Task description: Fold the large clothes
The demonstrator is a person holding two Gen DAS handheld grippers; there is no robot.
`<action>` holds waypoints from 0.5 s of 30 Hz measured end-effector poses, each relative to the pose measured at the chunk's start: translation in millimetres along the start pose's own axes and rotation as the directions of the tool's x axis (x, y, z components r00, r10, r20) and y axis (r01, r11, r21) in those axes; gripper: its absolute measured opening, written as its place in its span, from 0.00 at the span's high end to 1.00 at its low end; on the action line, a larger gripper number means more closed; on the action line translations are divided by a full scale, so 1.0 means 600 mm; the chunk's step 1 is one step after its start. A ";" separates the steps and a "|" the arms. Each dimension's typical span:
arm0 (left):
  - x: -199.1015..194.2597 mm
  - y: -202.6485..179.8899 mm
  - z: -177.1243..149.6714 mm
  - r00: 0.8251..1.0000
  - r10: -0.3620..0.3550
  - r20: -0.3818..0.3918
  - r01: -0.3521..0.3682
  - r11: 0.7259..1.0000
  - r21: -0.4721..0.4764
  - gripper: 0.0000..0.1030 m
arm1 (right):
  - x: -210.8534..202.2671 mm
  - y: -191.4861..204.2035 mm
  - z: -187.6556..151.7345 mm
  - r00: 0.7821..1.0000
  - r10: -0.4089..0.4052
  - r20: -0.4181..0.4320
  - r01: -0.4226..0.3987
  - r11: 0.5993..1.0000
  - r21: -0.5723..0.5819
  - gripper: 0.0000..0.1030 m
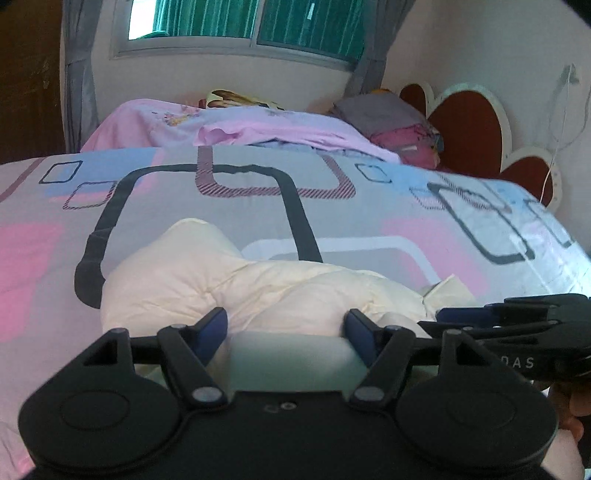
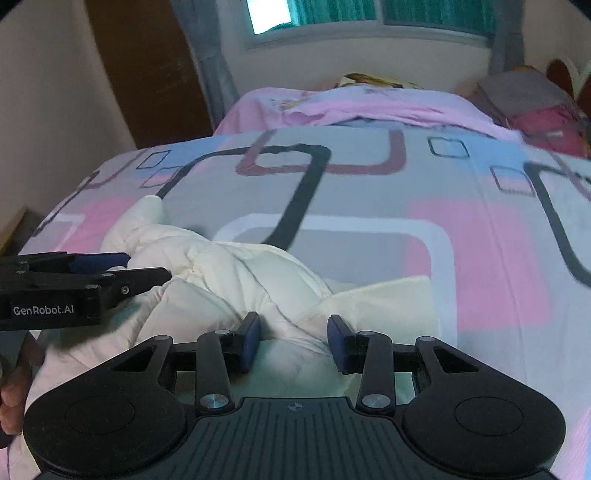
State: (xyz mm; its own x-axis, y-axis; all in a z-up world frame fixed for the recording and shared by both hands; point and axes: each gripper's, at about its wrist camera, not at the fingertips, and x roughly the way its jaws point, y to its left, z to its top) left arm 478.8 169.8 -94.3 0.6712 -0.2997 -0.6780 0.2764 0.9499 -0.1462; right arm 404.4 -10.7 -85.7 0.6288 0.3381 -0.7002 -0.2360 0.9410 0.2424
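Note:
A cream padded jacket lies crumpled on the patterned bedspread, near the bed's front edge; it also shows in the right wrist view. My left gripper is open, its blue pads on either side of the jacket's near bulge, just above it. My right gripper is open too, fingers astride a fold of the jacket. Each gripper shows side-on in the other's view: the right one at the right edge, the left one at the left edge, over the jacket.
The bedspread is grey with pink, blue and black squares. Behind it lie a pink blanket and pillows by a heart-shaped headboard. A window with grey curtains is on the far wall.

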 end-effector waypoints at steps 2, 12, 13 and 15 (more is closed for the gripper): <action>0.006 -0.007 -0.002 1.000 0.014 -0.012 -0.014 1.000 0.026 0.33 | 0.003 -0.003 0.000 1.000 -0.003 -0.001 0.003 1.000 0.004 0.62; -0.062 -0.020 -0.004 1.000 0.028 -0.009 -0.027 0.999 0.047 0.33 | -0.101 0.015 0.011 0.997 0.028 0.070 -0.029 1.000 0.012 0.62; -0.073 -0.022 -0.007 1.000 0.028 0.002 -0.028 0.998 0.056 0.33 | -0.117 0.021 0.009 0.995 0.049 0.087 -0.050 0.999 0.001 0.62; -0.099 -0.032 -0.016 0.999 0.034 0.012 -0.035 0.997 0.071 0.33 | -0.140 0.032 0.005 0.993 0.075 0.090 -0.073 0.997 -0.023 0.62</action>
State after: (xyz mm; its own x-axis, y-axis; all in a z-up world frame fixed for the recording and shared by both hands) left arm 426.9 170.3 -58.5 0.6882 -0.2680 -0.6742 0.3011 0.9510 -0.0707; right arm 349.5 -20.9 -20.2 0.6736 0.4074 -0.6167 -0.2981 0.9132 0.2777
